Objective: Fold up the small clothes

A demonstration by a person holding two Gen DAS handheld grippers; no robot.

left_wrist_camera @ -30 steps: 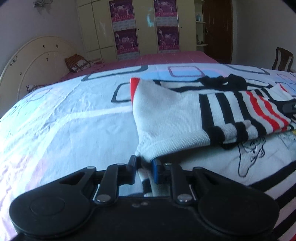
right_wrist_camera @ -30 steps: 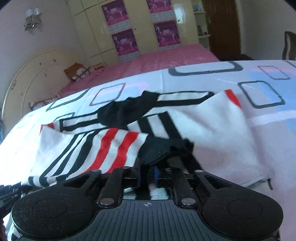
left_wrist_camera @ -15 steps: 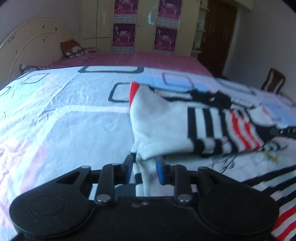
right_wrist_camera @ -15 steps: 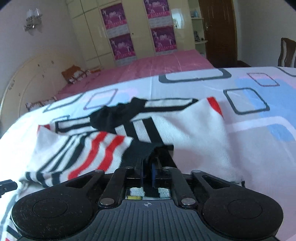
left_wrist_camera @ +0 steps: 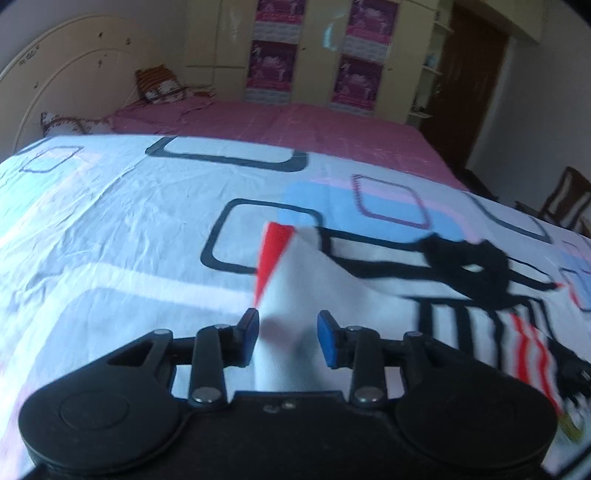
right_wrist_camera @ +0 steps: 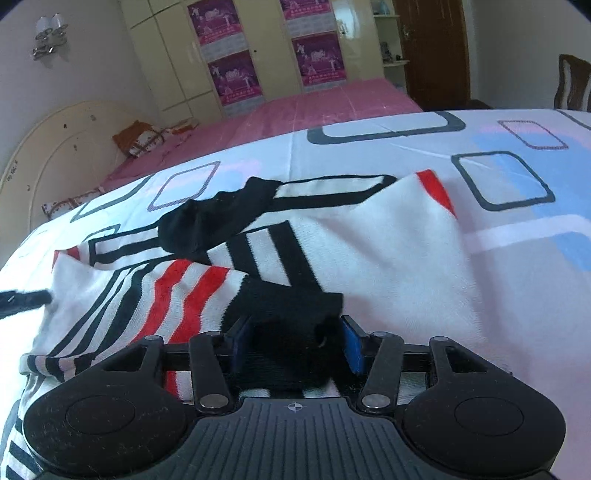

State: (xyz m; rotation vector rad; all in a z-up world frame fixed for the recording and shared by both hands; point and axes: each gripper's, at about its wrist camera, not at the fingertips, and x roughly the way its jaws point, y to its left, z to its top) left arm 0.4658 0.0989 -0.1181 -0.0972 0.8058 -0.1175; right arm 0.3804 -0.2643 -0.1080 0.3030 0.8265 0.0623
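Left tongs (left_wrist_camera: 287,334), just opening, straddle the striped garment (left_wrist_camera: 332,295) on the bed sheet (left_wrist_camera: 110,221).

Background only: white bedsheet printed with rounded black, purple and blue rectangles (left_wrist_camera: 110,236) runs under and ahead of the tongs. Beyond it, plain pink bedspread (right_wrist_camera: 332,107) straight ahead. Cream arched wooden headboard (left_wrist_camera: 70,88) far ahead-left, with an orange-and-white patterned cushion (left_wrist_camera: 160,85) leaning near it and a flatter patterned pillow (left_wrist_camera: 70,123) below. Cream wardrobe with purple posters on its doors (right_wrist_camera: 236,62) on the far wall. Dark brown wooden door (right_wrist_camera: 436,51) ahead-right. Brown wooden chair back (right_wrist_camera: 572,83) far right. Double-shade wall lamp (right_wrist_camera: 50,35) upper left.
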